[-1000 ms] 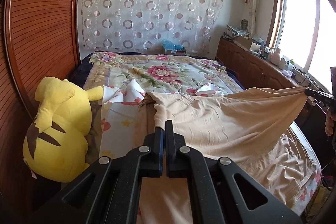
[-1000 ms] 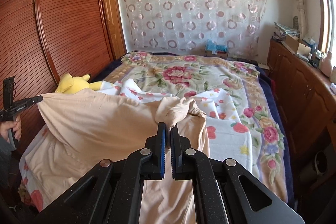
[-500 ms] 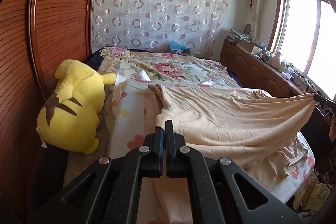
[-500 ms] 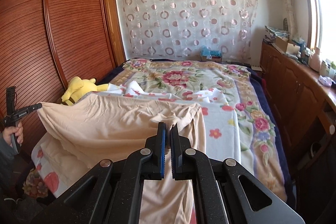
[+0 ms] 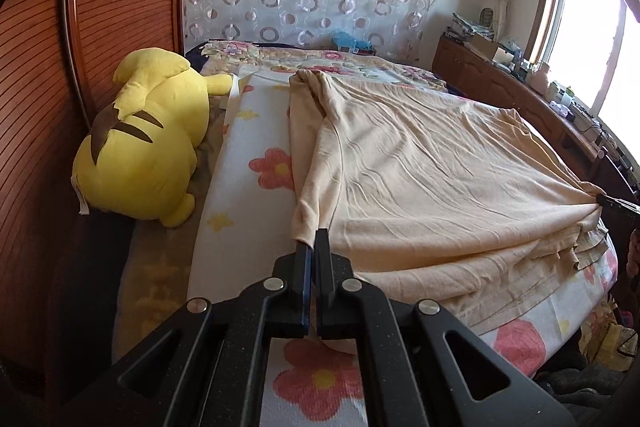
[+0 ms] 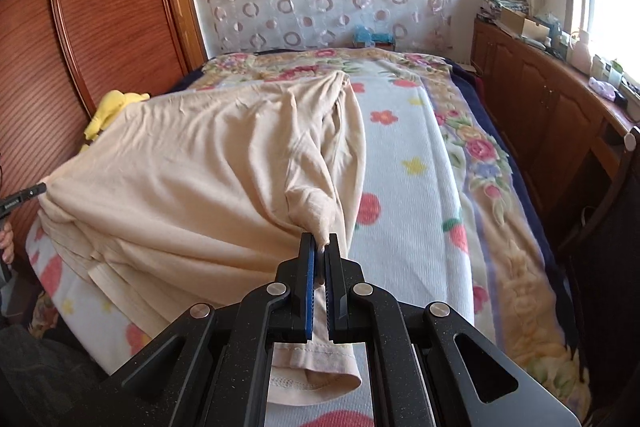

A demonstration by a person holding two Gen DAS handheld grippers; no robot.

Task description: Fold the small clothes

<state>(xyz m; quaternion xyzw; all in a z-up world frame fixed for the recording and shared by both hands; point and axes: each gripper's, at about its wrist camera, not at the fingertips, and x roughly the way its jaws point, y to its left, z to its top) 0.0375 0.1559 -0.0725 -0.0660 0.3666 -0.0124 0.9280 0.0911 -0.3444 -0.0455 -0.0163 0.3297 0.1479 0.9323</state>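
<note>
A beige garment [image 5: 420,179] lies stretched across the near end of the bed, doubled over with its hems stacked at the near edge. My left gripper [image 5: 312,239] is shut on its left corner, low over the bed. My right gripper [image 6: 320,241] is shut on the bunched right corner [image 6: 316,211], with a beige cuff [image 6: 316,375] hanging under the jaws. The garment also shows in the right wrist view [image 6: 208,163]. Each gripper's tip shows at the edge of the other view: the right one [image 5: 618,203], the left one [image 6: 24,195].
A flowered white blanket [image 5: 248,187] covers the bed [image 6: 492,227]. A yellow plush toy [image 5: 144,139] lies at the bed's left side by the wooden wardrobe [image 5: 44,75]. A wooden cabinet [image 6: 560,115] with clutter runs along the right under the window.
Both grippers have moved down and toward the near end of the bed, still holding the garment. The garment has gone from held up and draped to lying flat on the bed.
</note>
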